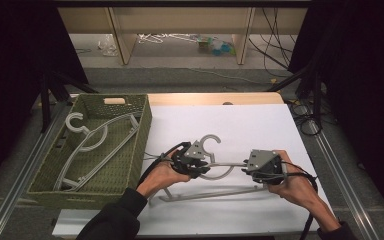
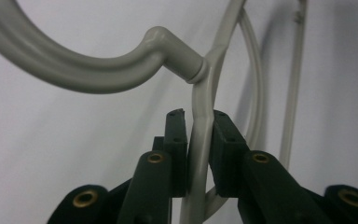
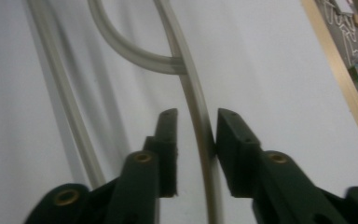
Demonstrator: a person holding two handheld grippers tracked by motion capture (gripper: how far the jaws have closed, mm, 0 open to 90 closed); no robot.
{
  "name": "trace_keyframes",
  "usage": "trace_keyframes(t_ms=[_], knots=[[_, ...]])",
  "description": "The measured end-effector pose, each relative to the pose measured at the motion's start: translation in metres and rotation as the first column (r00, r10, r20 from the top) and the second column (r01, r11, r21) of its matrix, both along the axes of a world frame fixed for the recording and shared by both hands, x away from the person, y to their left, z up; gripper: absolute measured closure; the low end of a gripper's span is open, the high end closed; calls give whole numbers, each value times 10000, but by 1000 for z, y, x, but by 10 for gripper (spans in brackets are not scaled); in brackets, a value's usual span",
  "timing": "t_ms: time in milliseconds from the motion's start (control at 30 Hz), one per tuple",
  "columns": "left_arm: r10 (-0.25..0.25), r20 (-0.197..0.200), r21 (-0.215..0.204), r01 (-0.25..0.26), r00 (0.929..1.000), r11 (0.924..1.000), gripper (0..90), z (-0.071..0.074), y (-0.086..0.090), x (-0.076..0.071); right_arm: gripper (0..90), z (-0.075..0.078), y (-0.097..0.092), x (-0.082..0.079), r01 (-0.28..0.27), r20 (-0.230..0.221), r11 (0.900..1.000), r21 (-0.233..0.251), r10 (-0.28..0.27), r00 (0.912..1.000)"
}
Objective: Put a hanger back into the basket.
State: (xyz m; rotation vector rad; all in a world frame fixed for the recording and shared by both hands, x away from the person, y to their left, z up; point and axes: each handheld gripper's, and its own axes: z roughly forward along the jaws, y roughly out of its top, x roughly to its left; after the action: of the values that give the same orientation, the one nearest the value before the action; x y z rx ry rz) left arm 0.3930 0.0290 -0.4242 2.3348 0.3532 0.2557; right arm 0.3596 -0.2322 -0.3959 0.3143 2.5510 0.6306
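A pale grey plastic hanger [image 1: 215,167] lies flat on the white table top, hook pointing away from the person. Its shoulder bar just below the hook's neck sits pinched between the left jaws; its other shoulder runs between the right jaws, touching one pad.

A woven green basket [image 1: 139,131] stood just left of the left claw [image 1: 194,161], with two grey hangers [image 1: 97,145] lying inside it. A white sheet [image 1: 260,125] covered the table under both claws. Loose clutter [image 1: 215,45] lay on the floor far beyond them.
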Motion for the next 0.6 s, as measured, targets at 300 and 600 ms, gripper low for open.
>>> trace_keyframes(t_ms=[300, 600], knots=[[1288, 206, -166, -1284, 9915, 9916, 815, 15, 8, -1, 403, 17, -14, 2, 1494, 209, 9611, 2322, -1585, 9871], [2532, 68, -398, -2528, 9674, 9667, 812, 41, 31, 7, 352, 12, -30, -5, 2728, -1267, 8732, 4038, -2420, 9620]])
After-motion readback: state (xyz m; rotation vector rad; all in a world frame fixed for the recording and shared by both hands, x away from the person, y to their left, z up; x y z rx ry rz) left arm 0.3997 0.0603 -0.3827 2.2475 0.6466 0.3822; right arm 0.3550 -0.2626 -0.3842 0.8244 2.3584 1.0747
